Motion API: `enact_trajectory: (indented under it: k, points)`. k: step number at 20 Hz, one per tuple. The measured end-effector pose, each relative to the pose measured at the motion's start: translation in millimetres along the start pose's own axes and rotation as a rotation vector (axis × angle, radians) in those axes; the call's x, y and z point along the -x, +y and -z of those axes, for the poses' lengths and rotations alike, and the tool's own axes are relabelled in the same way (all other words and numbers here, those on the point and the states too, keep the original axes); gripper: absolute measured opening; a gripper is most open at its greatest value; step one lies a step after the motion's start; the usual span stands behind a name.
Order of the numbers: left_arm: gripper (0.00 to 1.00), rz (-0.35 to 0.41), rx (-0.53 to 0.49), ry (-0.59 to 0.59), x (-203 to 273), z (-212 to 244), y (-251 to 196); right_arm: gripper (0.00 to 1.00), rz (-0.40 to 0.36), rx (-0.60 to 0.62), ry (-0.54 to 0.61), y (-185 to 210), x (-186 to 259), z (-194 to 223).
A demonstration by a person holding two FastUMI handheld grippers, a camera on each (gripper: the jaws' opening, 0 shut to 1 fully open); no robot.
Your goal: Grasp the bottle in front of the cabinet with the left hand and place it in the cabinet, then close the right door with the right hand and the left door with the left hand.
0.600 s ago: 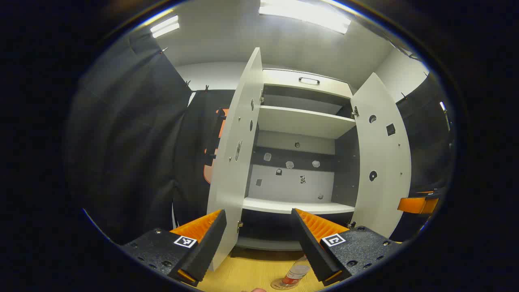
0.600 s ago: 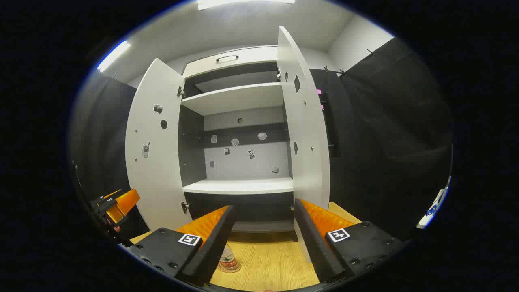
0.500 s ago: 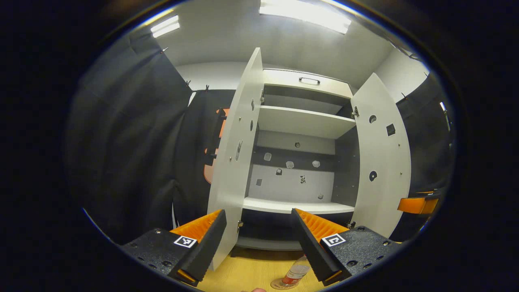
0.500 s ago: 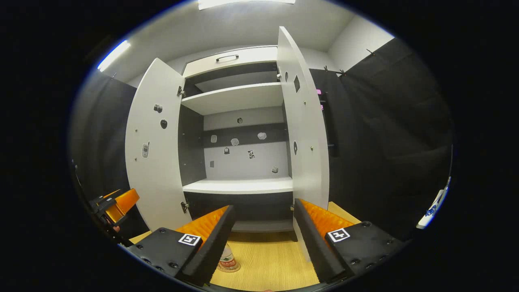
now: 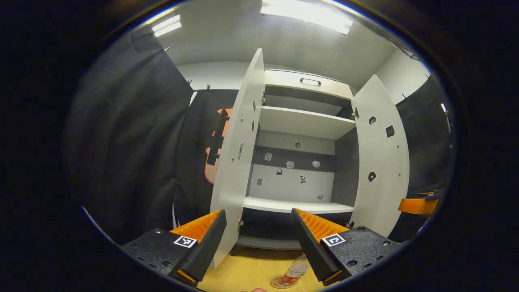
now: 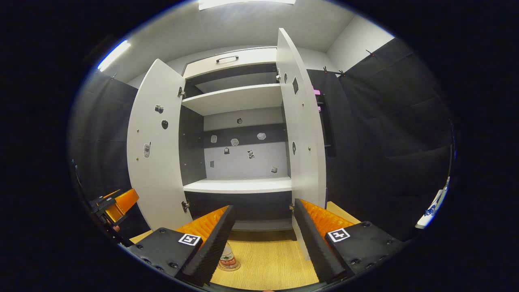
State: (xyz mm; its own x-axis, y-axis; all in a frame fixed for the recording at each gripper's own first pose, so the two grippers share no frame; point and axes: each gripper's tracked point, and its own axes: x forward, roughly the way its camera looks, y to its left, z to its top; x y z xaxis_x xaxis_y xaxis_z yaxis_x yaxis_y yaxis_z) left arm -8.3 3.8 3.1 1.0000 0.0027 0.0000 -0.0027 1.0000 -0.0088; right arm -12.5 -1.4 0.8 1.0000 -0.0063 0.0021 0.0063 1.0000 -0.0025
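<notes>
The left gripper [image 5: 257,239] is hanging low in front of the cabinet [image 5: 300,134] and pointing up into it. Its two fingers [image 5: 202,243] are standing wide apart, with nothing between them. The bottle [image 5: 294,272] is standing upright on the wooden floor [image 5: 243,275], in front of the cabinet. In the left gripper view it is peeking out just beside the right-hand finger, low down. It is hard to tell if that finger is touching it, but it looks like it is only in front of it.

The right gripper [image 6: 262,239] is also hanging low and facing the open cabinet [image 6: 237,134]. Its fingers [image 6: 211,247] are spread wide too, and they are holding nothing. In the right gripper view the bottle [image 6: 228,259] is showing beside the left-hand finger, on the floor [image 6: 267,263].

Both doors are standing open. In the left gripper view the left door [image 5: 239,162] is close by, seen nearly edge on, and the right door [image 5: 381,158] is swung out farther off. In the right gripper view the right door [image 6: 302,129] is the near one and the left door [image 6: 156,142] is swung out to the side. The middle shelf [image 6: 239,185] is bare.

Each view is also catching the other gripper far off at the side: the right one [image 5: 417,205] in the left gripper view, the left one [image 6: 117,202] in the right gripper view.
</notes>
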Motion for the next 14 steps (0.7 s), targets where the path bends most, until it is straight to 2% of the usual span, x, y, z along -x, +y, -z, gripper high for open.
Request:
enact_trajectory:
  k: [6, 7, 8, 11, 12, 13, 14]
  points:
    - [0.97, 0.008, -0.005, -0.007, 4, -5, -1, 0.97, 0.002, -0.001, -0.006, 0, 6, -3]
    - [0.97, 0.010, -0.006, -0.009, 5, -6, -1, 0.89, 0.002, -0.002, -0.008, 1, 7, -3]
    - [0.97, 0.011, -0.006, -0.012, 5, -8, -2, 0.97, 0.002, -0.002, -0.008, 1, 9, -3]
    - [0.97, 0.025, 0.007, -0.028, -2, -12, -8, 0.97, -0.001, -0.002, 0.001, 1, 12, 0]
    - [0.96, 0.038, 0.016, -0.029, -8, -12, -14, 0.89, 0.000, -0.001, 0.006, 1, 13, 2]
    - [0.96, 0.058, 0.027, -0.024, -13, -10, -23, 0.97, 0.004, 0.000, 0.008, -1, 15, 3]
    - [0.96, 0.087, 0.043, -0.016, -20, -4, -35, 0.97, 0.009, 0.005, 0.012, -2, 17, 5]
